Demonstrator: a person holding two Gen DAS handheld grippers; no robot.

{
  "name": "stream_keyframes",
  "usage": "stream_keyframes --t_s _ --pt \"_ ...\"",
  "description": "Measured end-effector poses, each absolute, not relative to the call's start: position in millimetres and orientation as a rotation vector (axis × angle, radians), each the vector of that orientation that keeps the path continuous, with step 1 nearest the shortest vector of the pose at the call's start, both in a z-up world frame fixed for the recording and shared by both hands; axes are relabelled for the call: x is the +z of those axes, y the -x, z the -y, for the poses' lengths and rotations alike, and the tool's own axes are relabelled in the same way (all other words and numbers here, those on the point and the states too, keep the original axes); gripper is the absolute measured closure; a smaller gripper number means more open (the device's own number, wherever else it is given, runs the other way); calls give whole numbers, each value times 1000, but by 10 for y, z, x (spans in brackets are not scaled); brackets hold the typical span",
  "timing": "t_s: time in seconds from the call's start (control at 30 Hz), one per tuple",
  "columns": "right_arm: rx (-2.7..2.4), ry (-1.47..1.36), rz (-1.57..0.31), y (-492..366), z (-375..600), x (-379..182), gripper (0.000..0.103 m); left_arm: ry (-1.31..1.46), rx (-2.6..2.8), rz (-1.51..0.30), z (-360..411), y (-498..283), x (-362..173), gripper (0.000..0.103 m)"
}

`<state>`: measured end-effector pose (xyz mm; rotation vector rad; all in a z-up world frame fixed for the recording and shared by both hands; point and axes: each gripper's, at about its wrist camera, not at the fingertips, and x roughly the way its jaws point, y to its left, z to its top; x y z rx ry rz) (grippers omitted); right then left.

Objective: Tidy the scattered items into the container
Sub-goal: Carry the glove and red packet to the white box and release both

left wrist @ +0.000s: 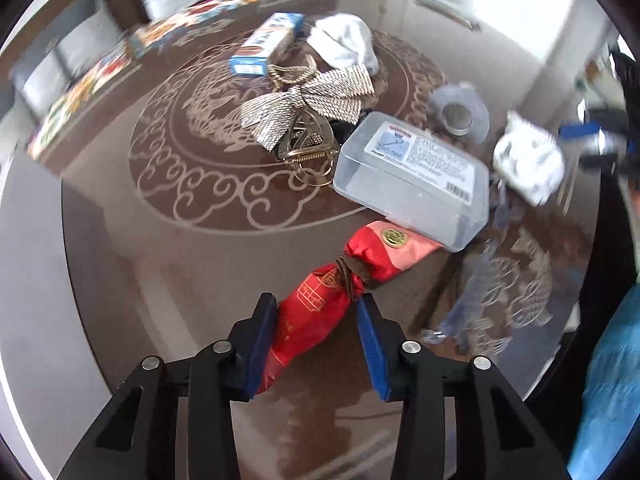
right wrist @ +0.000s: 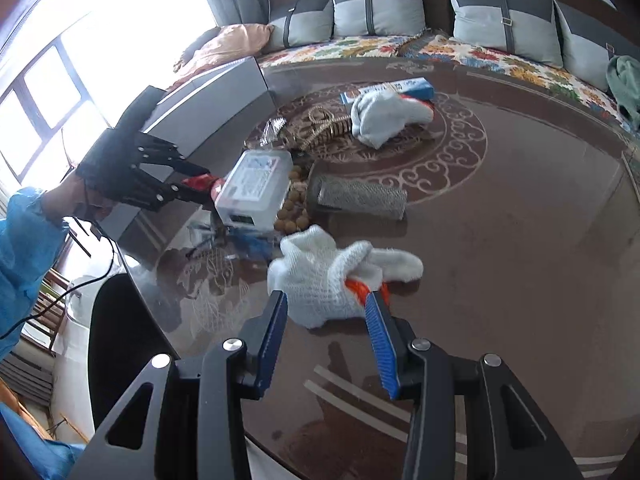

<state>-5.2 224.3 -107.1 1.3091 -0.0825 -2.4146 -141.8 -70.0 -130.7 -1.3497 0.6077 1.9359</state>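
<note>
The left gripper (left wrist: 316, 308) has its jaws spread around the near end of one red pouch (left wrist: 340, 280); the left pad touches the pouch, the right pad stands just beside it. The pouch lies on the glass worktop (left wrist: 140, 272), tied at its waist with a brown cord, and its far end sits under the corner of one clear box (left wrist: 412, 176). Beyond the box lie one gold bow clip (left wrist: 308, 108), then one blue carton (left wrist: 266, 42) and a white glove (left wrist: 344, 42).

In the right wrist view, the right gripper (right wrist: 326, 312) has its jaws spread on either side of a second white glove (right wrist: 332, 276) with an orange cuff; the right pad lies against the cuff, the left pad is close to the knit. Past this glove lie one mesh tube (right wrist: 360, 198), a string of brown beads (right wrist: 294, 208) and the clear box, which is the only container in sight. The far glove rests against the carton near the worktop's back edge. Behind it runs a sofa (right wrist: 440, 50) with four grey cushions (right wrist: 378, 6). At the left, a hand in a blue sleeve (right wrist: 24, 240) holds the left gripper.
</note>
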Motion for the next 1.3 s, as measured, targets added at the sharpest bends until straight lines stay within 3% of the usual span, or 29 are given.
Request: stream_keyframes --t_s 0.1,0.2,0.37,0.4,0.43,0.53,0.6,0.9,1.3 --pt "-2409 -1275 -32 96 -2104 -1101 60 1364 1976 -489 765 1316 -1306 70" --pt "-2399 -1238 -145 140 -1965 -1131 44 1369 2020 -402 824 1258 -1318 70" --pt "-2367 -1220 -330 244 -1748 -1247 42 1367 2075 -278 902 1195 -1351 70" --pt "-2355 -1245 -364 285 -1719 -1310 46 1362 2086 -266 905 1190 -1359 70" --pt "-2361 -1254 -370 305 -1730 -1325 63 1359 2096 -241 923 1178 -1362 70" --pt "-2371 -1301 -295 363 -1862 -1274 75 1349 2112 -124 1032 1133 -1375 70" --pt "-2377 -1317 -250 353 -1937 -1248 76 1339 2118 -46 1111 1107 -1388 71" --pt "-2376 -1225 285 246 -2377 -1010 77 1292 2176 218 1542 1033 -1359 76" --pt "-2363 -1165 385 407 -2229 -839 77 1208 2232 279 1716 942 -1136 81"
